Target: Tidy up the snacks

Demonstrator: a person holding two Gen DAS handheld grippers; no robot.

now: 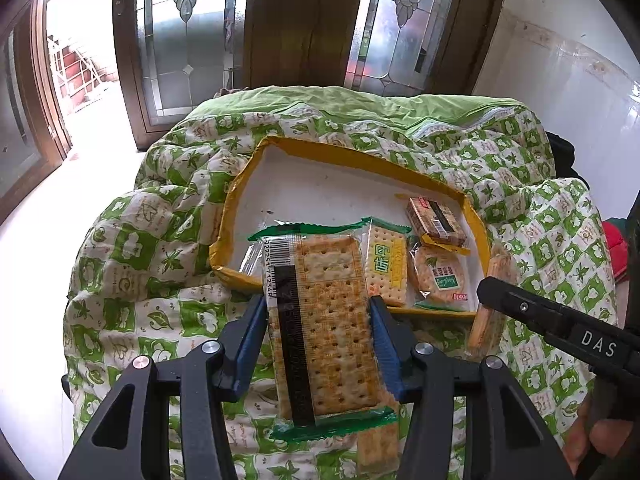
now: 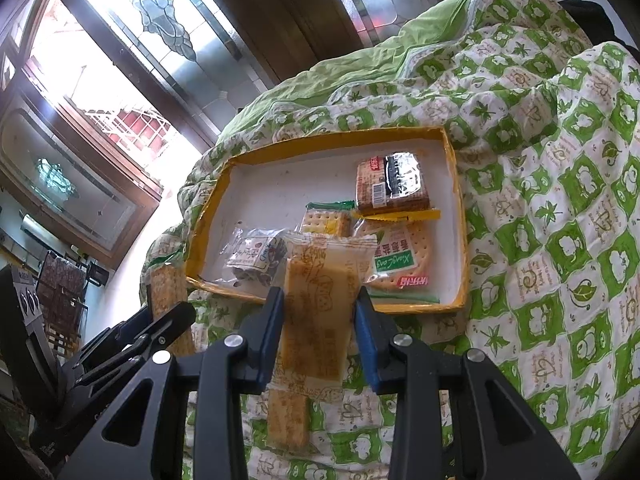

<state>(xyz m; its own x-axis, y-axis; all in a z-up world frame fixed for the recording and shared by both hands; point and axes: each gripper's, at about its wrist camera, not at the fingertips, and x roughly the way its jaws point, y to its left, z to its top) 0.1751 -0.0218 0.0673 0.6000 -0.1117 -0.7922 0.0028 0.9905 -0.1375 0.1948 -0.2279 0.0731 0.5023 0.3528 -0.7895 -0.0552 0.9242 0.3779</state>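
Only right view shows clear packet (image 2: 256,260) behind left tool's cracker pack (image 1: 324,320).

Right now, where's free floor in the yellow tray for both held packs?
Free: the tray's far half and its left side, beyond the small clear packet. Crowded: the near-right corner, with the dark brown pack, green-edged crackers and round crackers.

The left gripper (image 1: 318,308) points forward and downward, its two blue-padded fingers (image 1: 248,340) pressed against the long sides of a cracker packet (image 1: 324,320), clamped on it. The right gripper (image 2: 318,304) tilts down the same way, its blue pads (image 2: 368,336) squeezing a narrow orange biscuit packet (image 2: 316,312). In the left wrist view the right gripper's black body reaches in from the right, with fingertips (image 1: 588,436) of a hand at the near right edge.
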